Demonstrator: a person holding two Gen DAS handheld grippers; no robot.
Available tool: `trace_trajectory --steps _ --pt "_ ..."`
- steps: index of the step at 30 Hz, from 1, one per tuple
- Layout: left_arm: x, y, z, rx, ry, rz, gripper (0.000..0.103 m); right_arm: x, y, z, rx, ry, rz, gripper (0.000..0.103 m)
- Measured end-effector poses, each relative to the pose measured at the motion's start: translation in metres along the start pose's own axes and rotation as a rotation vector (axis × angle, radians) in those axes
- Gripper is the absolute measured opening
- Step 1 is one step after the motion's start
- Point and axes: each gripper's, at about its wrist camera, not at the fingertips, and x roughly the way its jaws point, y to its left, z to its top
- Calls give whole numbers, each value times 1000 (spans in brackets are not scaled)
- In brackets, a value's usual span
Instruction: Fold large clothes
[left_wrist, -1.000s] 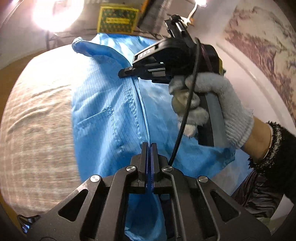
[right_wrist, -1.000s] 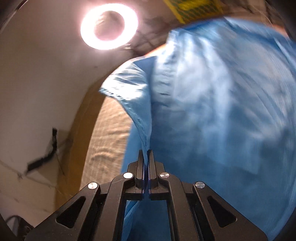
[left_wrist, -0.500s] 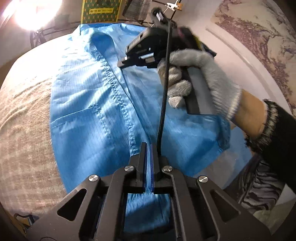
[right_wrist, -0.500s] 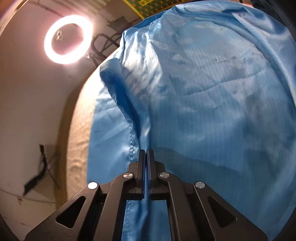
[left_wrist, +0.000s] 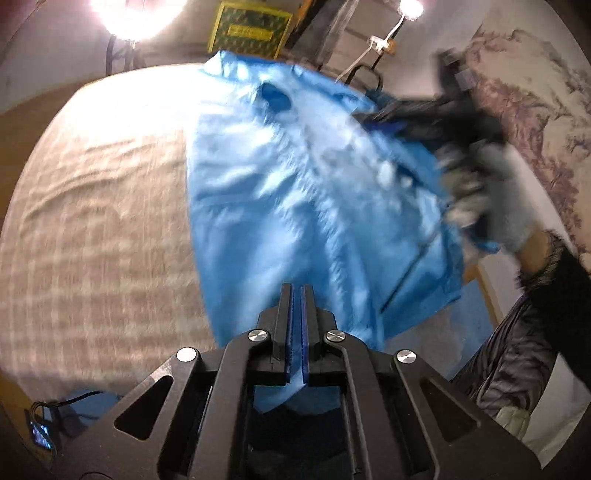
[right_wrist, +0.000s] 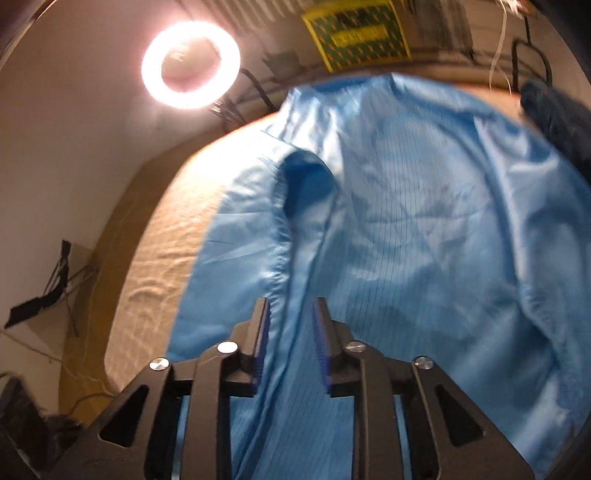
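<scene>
Left wrist view: shifted and blurred now, left gripper (left_wrist: 296, 295) fingers clamped together on blue garment (left_wrist: 295, 184) hem; bare bed (left_wrist: 92, 221) at left. Right wrist view: right gripper (right_wrist: 290, 314) fingers opening, garment fold loose between; bed edge at left.

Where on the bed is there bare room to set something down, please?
Bare beige bedspread lies left of the blue garment, from its left edge to the bed's edge. The right side is crowded: the gloved hand and right tongs, now opening, work there.
</scene>
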Motion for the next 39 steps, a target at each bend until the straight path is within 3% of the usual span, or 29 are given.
trace_trajectory --steps 7,11,15,17,19,21,23,28,30,33,34,37,39 --pt "39 -10 -30 14 126 -5 0 -66 -3 -35 -41 -84 35 24" --pt "58 -33 -40 79 185 3 0 -91 -22 -50 -13 -130 5 24" --pt "67 -50 -47 190 222 69 0 -112 -41 -59 2 -158 -30 24" --pt "56 -52 -42 184 202 54 0 -125 -53 -64 21 -185 -51 24" --pt "38 -56 -33 170 156 21 0 -142 -68 -69 42 -234 -76 32" --pt "22 -59 -25 155 114 -19 0 -159 -84 -76 60 -302 -103 46" --pt "8 -65 -16 143 62 -60 0 -175 -101 -83 77 -352 -161 46" --pt "-2 -86 12 130 -3 -113 5 -199 -143 -92 136 -364 -271 47" --pt "2 -96 24 141 -22 -121 9 -208 -162 -95 176 -367 -315 60" --pt "9 -111 37 170 -24 -123 11 -220 -189 -105 233 -379 -362 63" --pt "13 -115 41 173 -20 -127 12 -224 -199 -109 255 -378 -373 63" --pt "27 -125 54 177 -5 -135 33 -231 -228 -120 329 -376 -416 63" --pt "34 -132 61 186 -1 -144 34 -236 -249 -129 388 -376 -431 63"
